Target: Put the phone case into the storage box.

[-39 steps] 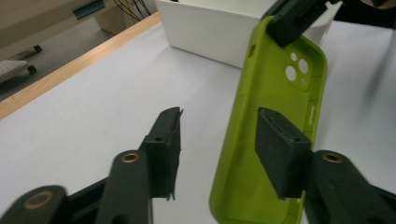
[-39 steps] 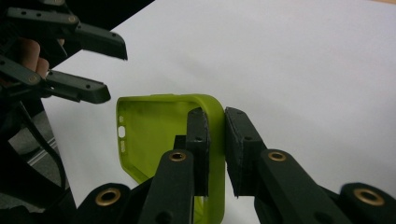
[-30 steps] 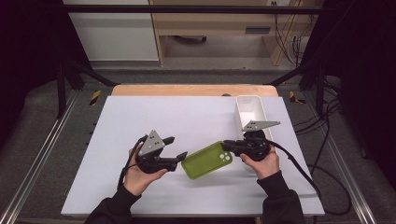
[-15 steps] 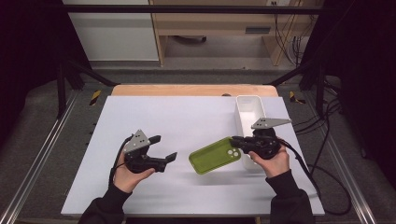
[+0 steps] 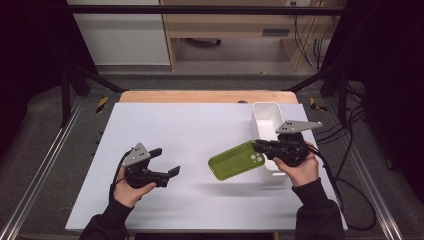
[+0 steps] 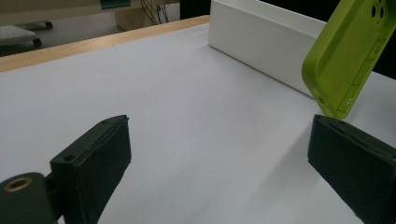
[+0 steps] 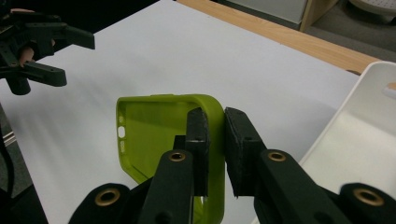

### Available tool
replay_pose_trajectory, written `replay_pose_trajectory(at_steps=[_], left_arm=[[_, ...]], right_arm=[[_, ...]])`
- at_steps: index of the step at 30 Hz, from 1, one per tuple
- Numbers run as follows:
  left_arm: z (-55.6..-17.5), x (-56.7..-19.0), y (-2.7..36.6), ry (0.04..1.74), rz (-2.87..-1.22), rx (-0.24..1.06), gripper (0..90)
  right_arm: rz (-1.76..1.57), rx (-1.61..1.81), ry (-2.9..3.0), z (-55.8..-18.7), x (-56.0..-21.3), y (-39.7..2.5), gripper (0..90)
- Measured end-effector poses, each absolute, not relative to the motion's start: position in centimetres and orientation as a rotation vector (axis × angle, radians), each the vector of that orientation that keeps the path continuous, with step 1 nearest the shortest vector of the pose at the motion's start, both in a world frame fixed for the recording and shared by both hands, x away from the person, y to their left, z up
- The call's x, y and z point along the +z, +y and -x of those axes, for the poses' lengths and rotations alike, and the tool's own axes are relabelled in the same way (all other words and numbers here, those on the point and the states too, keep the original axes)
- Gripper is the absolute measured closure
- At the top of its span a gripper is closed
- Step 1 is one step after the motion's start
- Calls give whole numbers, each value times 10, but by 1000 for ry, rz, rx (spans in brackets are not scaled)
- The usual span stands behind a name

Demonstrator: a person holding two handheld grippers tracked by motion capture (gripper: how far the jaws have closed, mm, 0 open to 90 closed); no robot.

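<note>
A lime-green phone case (image 5: 236,160) hangs above the white table, pinched at one edge by my right gripper (image 5: 259,146), which is shut on it. In the right gripper view the jaws clamp the case's side wall (image 7: 212,122) and its hollow inside faces me. My left gripper (image 5: 167,161) is open at the table's left, a hand's width from the case, with nothing between its jaws. From the left gripper view the case (image 6: 350,51) floats at the upper right, beyond the wide-apart jaws (image 6: 219,163).
A long white bin (image 5: 265,120) stands at the table's right, just behind my right gripper, and looks empty (image 7: 369,135). A wooden strip (image 5: 200,96) edges the table's far side. Cables trail off the right side.
My left gripper let go of the case and drew back left. The right gripper carried the case to the right, toward the white bin, lifted off the table.
</note>
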State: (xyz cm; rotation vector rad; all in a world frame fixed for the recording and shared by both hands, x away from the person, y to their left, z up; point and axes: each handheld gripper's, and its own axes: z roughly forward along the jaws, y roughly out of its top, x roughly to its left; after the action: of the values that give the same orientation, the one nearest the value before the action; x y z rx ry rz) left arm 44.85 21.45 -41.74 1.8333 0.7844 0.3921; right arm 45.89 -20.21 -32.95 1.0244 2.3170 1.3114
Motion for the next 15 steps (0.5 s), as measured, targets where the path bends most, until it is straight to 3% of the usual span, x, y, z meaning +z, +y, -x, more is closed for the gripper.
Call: replay_pose_trajectory(at_steps=[15], left_arm=[[-449,-436,238,828,-1831,424,48]], right_arm=[[-928,1216,2254,-461,-293,-203,805]])
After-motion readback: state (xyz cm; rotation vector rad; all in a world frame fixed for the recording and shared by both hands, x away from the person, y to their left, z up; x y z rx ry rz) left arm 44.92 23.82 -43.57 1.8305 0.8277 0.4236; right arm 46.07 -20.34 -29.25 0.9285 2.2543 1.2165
